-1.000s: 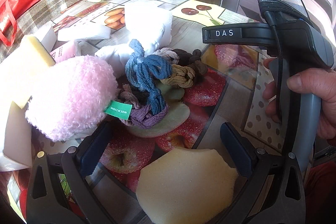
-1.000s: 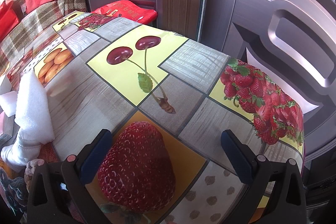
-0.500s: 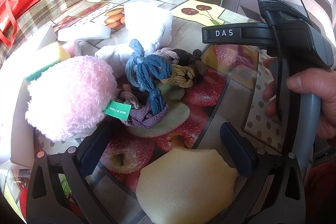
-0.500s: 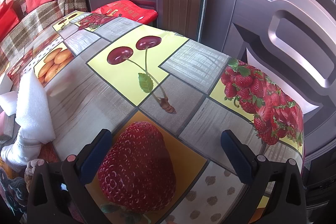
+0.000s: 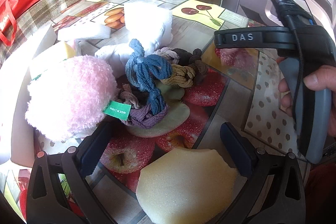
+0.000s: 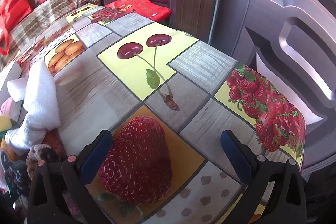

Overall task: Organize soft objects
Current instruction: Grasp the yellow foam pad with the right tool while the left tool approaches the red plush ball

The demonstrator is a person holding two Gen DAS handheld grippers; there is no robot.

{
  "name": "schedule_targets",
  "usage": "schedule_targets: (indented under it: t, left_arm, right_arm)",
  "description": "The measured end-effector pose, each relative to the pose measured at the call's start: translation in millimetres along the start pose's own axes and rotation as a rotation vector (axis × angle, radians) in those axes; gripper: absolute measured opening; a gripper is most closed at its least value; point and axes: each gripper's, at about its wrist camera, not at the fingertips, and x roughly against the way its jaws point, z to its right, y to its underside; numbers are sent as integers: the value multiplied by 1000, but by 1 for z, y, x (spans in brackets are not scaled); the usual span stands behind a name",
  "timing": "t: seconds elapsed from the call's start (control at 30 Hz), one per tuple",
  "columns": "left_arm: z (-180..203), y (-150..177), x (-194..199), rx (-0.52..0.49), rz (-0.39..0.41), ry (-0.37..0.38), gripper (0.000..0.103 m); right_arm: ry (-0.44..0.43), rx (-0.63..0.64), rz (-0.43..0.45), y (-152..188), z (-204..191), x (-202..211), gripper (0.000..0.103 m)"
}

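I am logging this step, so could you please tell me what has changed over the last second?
On the far left of the left wrist view, the yellow sponge shifted back behind the pink fluffy ball, and pale foam blocks rearranged there. Nothing was grasped or released. The hair ties, foam slice and both open hand-held grippers, left and right, stayed put.

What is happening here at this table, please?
A person holds a two-finger gripper in each hand over a fruit-print tablecloth strewn with soft things. The left gripper is open, above a yellowish sponge piece, with a pink plush toy and a heap of hair ties just ahead. The right gripper is also open and empty, over a bare part of the cloth. Nothing is grasped at this moment.
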Motion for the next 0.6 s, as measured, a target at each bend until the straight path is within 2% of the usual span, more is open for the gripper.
schedule_targets:
  t: [0.4, 0.5, 0.6]
  left_arm:
    - [4, -3, -1, -11, -5, 6, 102]
    - [11, -7, 3, -29, -12, 55, 102]
    - [14, -17, 38, -32, 74, 95, 102]
  right_arm:
    - [-197, -32, 103, -3, 34, 72, 103]
    - [-236, -12, 125, -6, 33, 86, 103]
    - [-284, -14, 160, -14, 38, 101, 103]
